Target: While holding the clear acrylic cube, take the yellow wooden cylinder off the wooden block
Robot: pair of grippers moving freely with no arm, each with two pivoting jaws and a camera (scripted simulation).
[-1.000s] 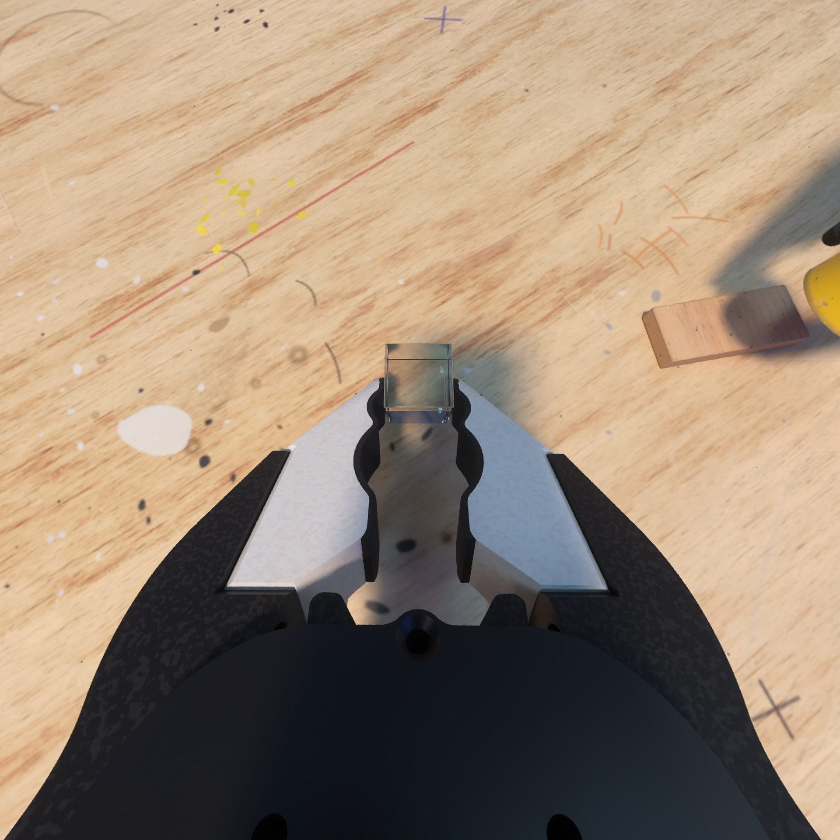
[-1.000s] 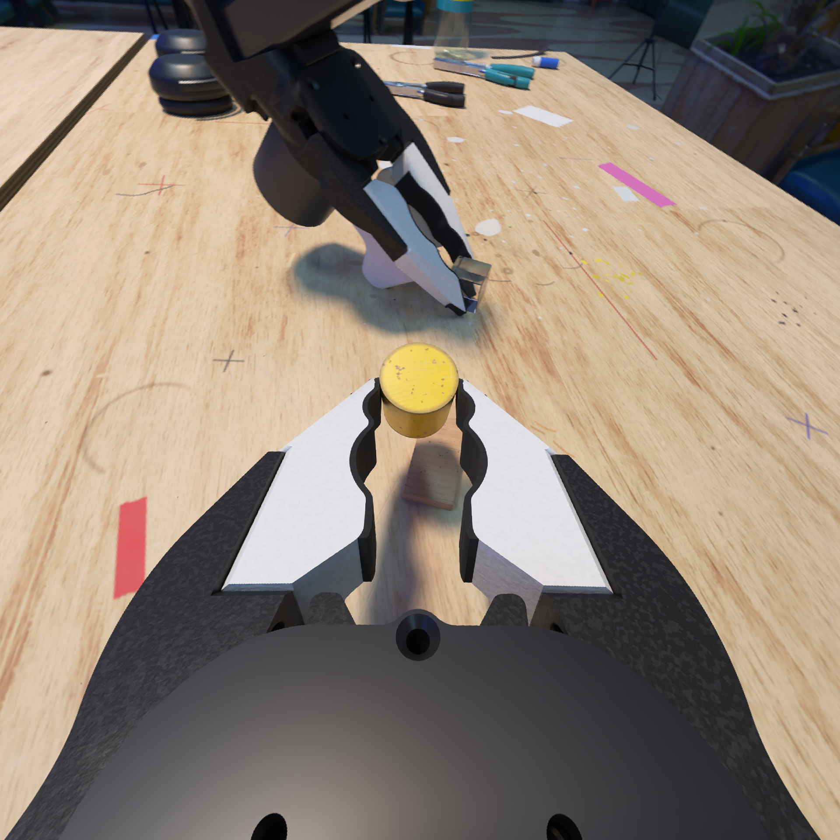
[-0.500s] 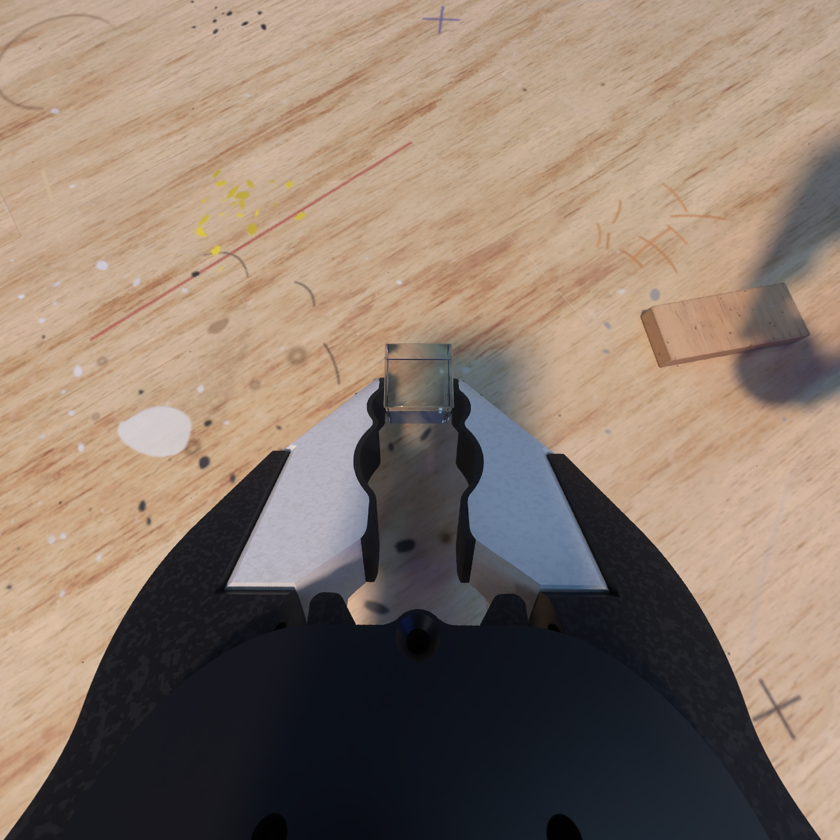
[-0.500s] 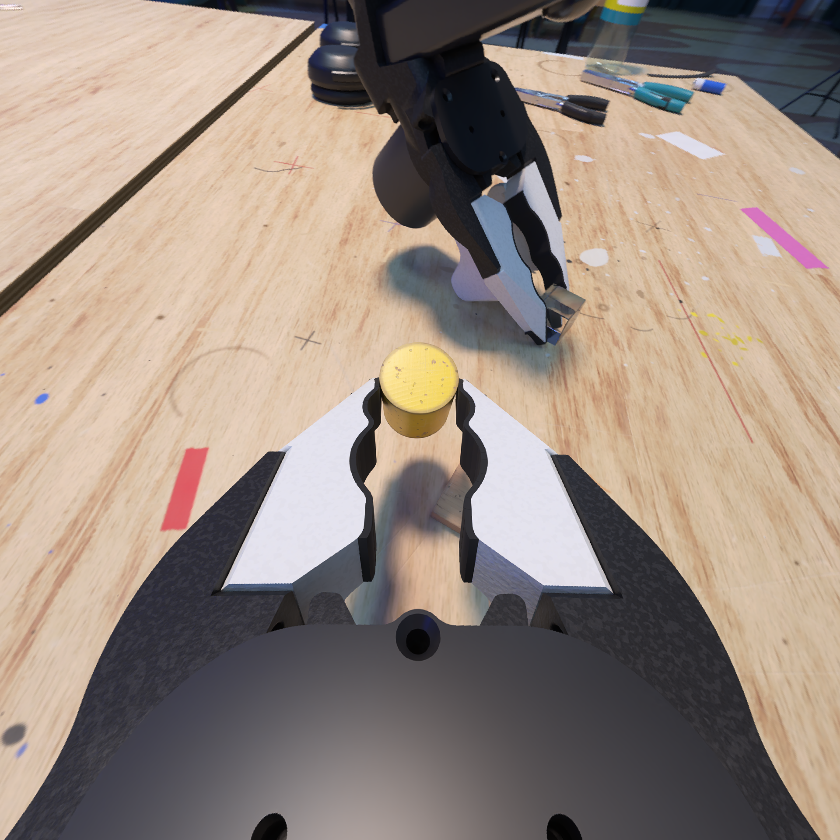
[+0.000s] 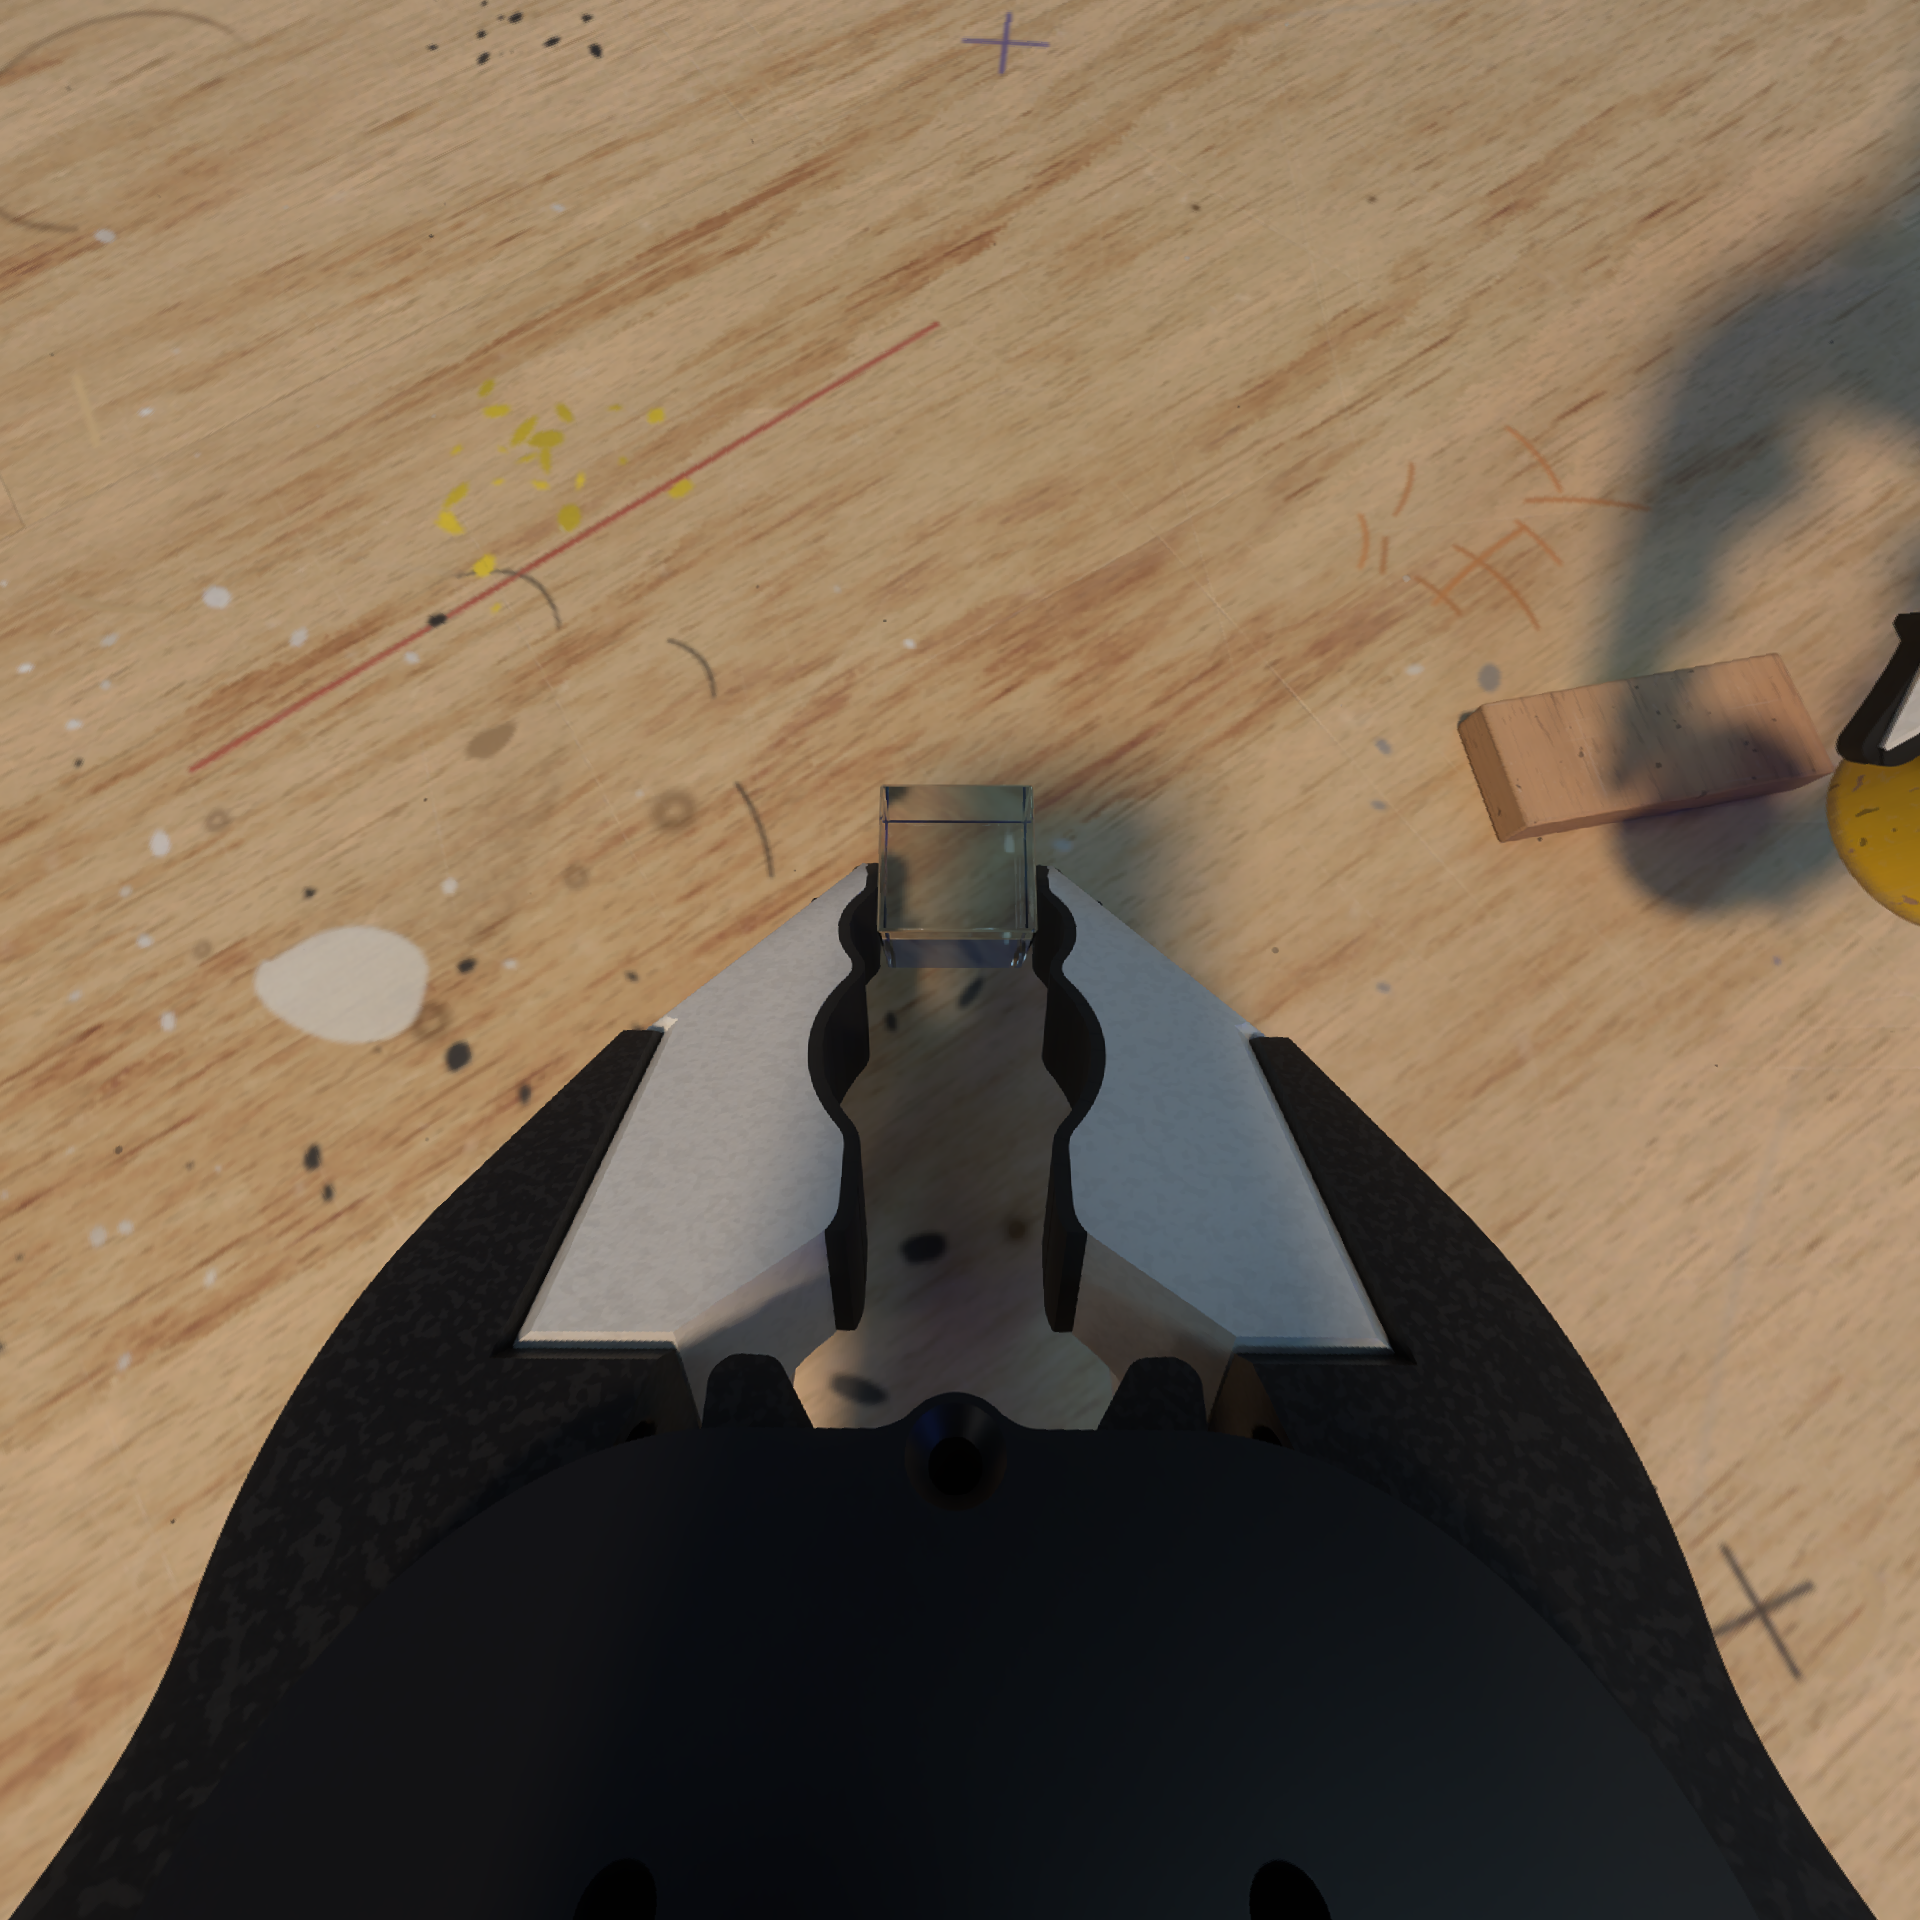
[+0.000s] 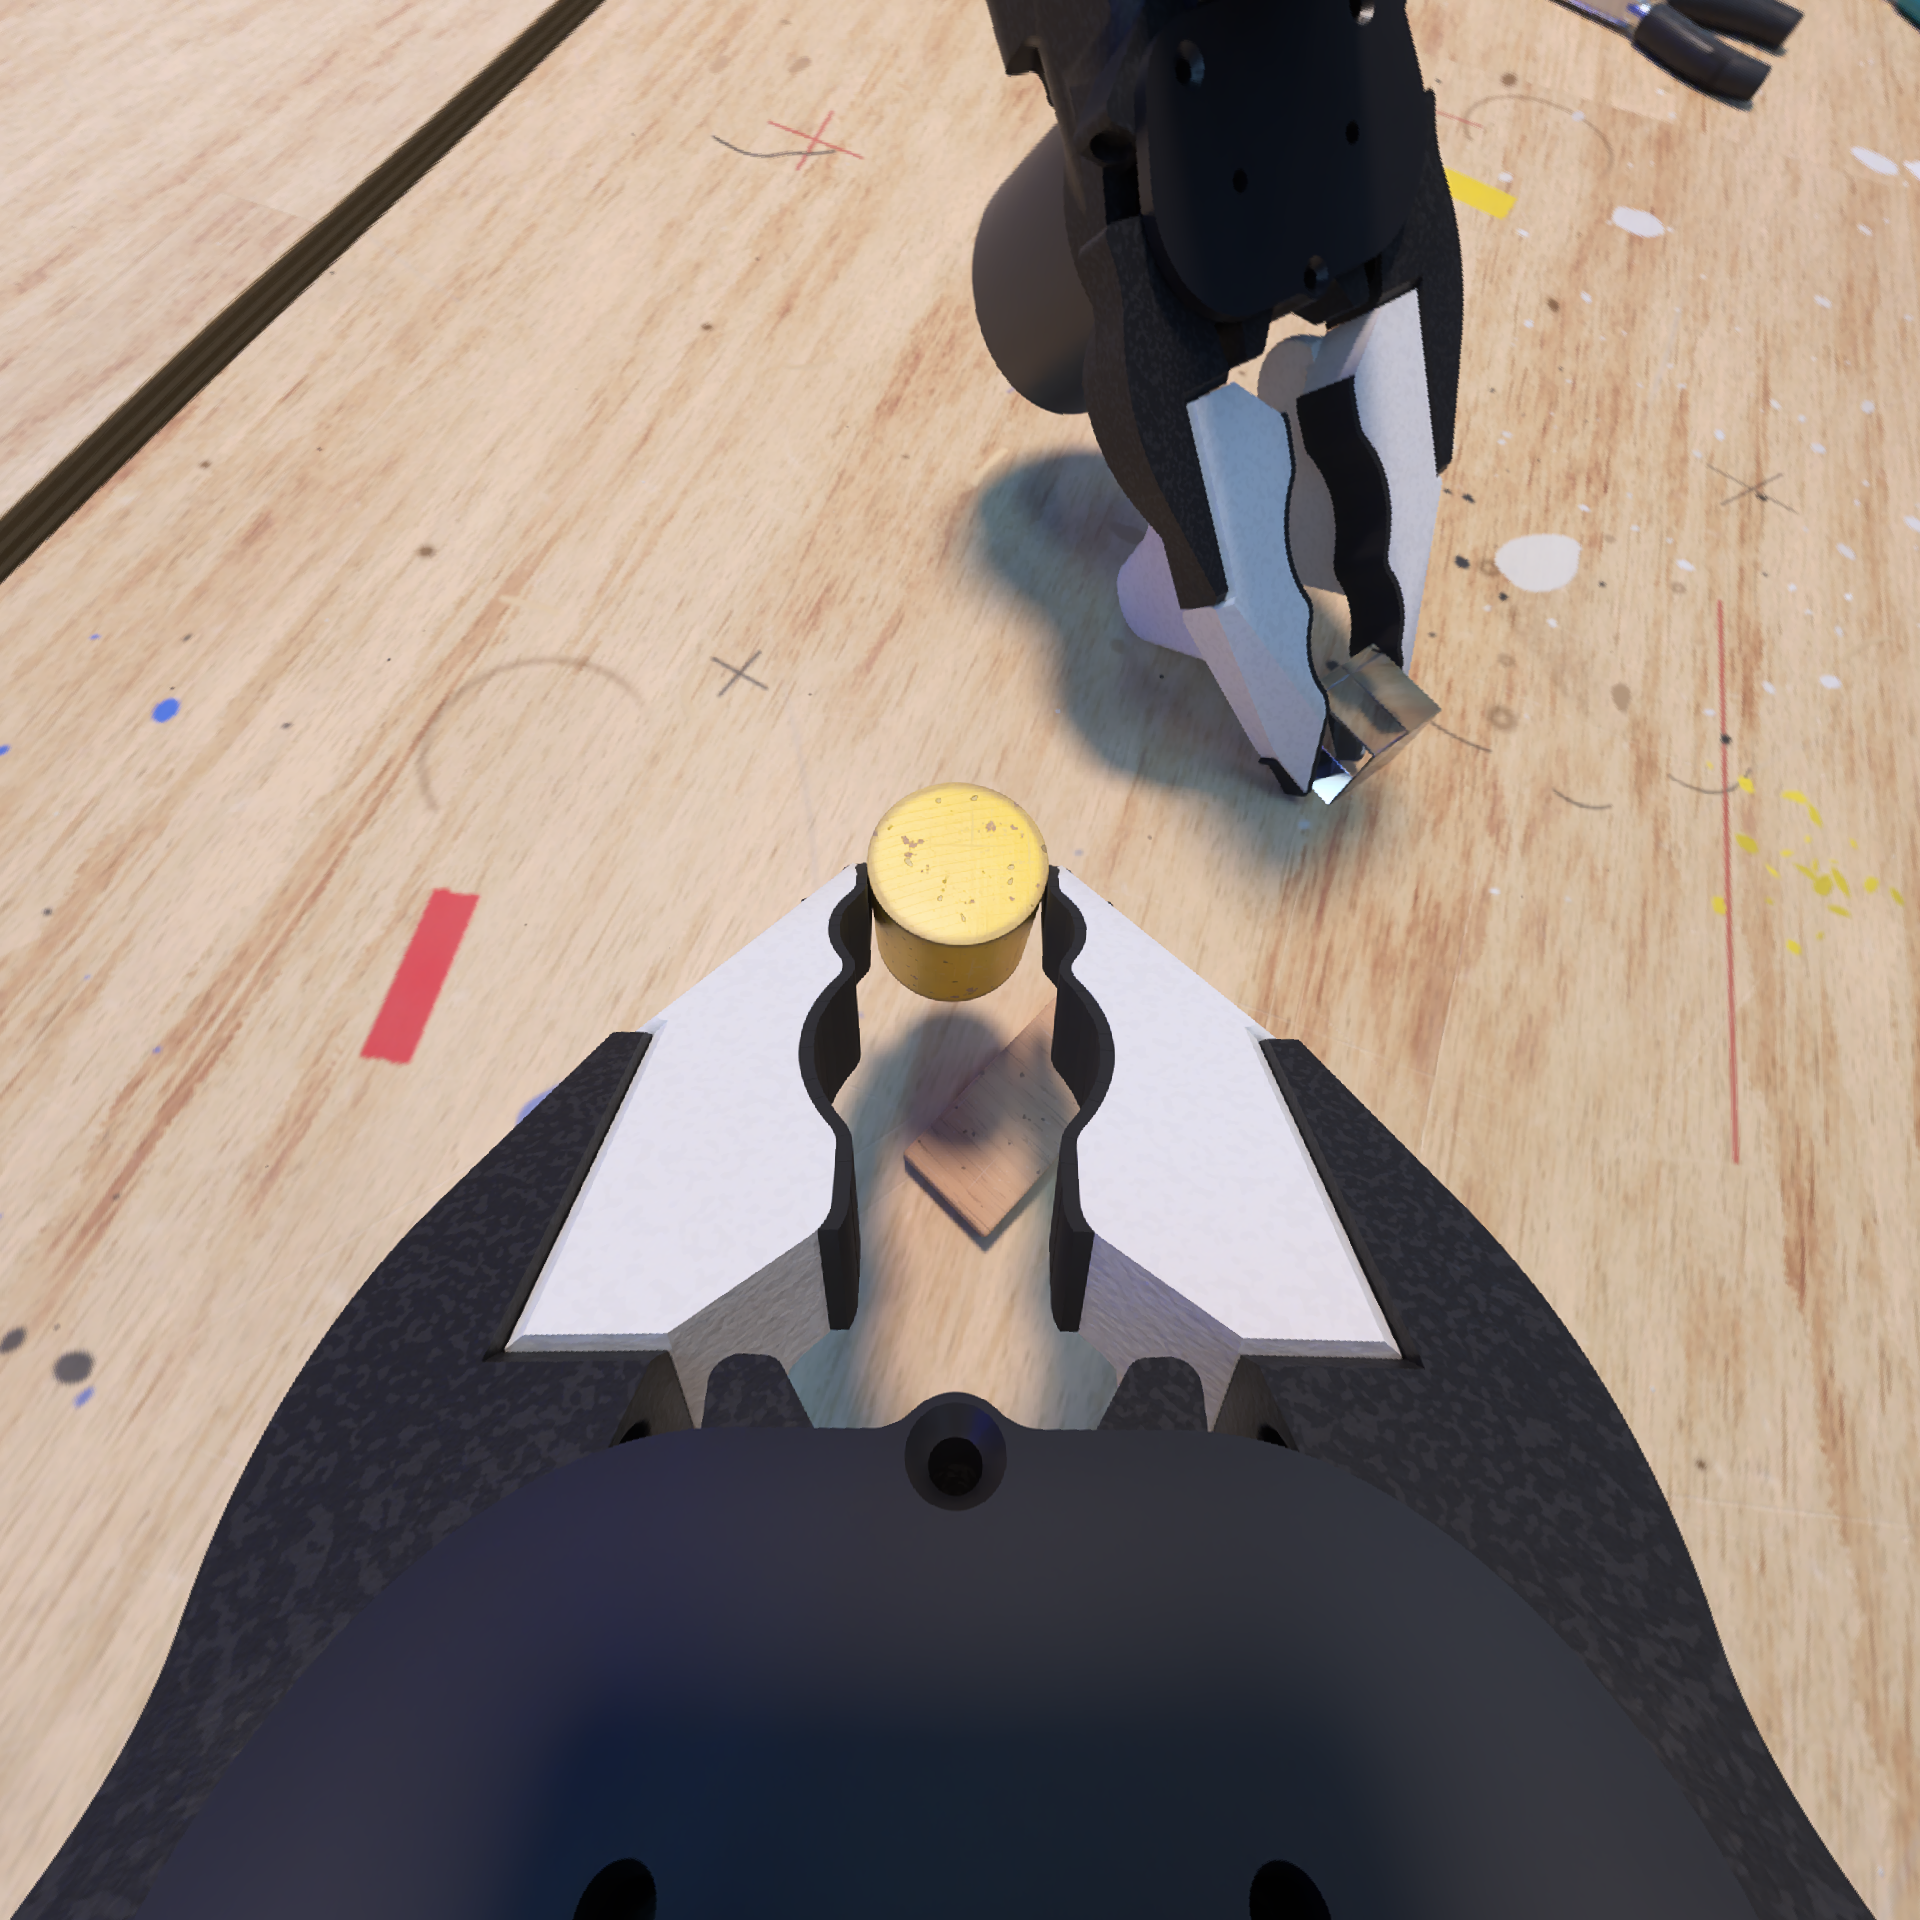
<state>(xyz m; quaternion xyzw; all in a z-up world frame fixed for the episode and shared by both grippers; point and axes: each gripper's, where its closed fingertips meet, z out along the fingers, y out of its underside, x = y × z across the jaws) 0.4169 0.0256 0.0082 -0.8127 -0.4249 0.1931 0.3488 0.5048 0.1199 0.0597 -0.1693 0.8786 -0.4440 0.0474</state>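
Note:
My left gripper (image 5: pixel 956 894) is shut on the clear acrylic cube (image 5: pixel 956 873) and holds it just above the table. It also shows in the right wrist view (image 6: pixel 1340 738) with the cube (image 6: pixel 1377 707) at its tips. My right gripper (image 6: pixel 956 904) is shut on the yellow wooden cylinder (image 6: pixel 956 883) and holds it in the air above the flat wooden block (image 6: pixel 987 1164), which lies on the table below between the fingers. In the left wrist view the block (image 5: pixel 1642 743) lies at the right, and the cylinder (image 5: pixel 1886 842) shows at the right edge.
The wooden table (image 6: pixel 623 520) carries paint spots and pen marks. A red tape strip (image 6: pixel 421 977) lies to the left. A dark seam (image 6: pixel 291 281) runs across the upper left. Black tool handles (image 6: pixel 1704 42) lie at the far right.
My right gripper, holding the cylinder, has swung and tilted down, so the block shows more fully under it. The cylinder has come back into the left wrist view's right edge. The left gripper has stayed still.

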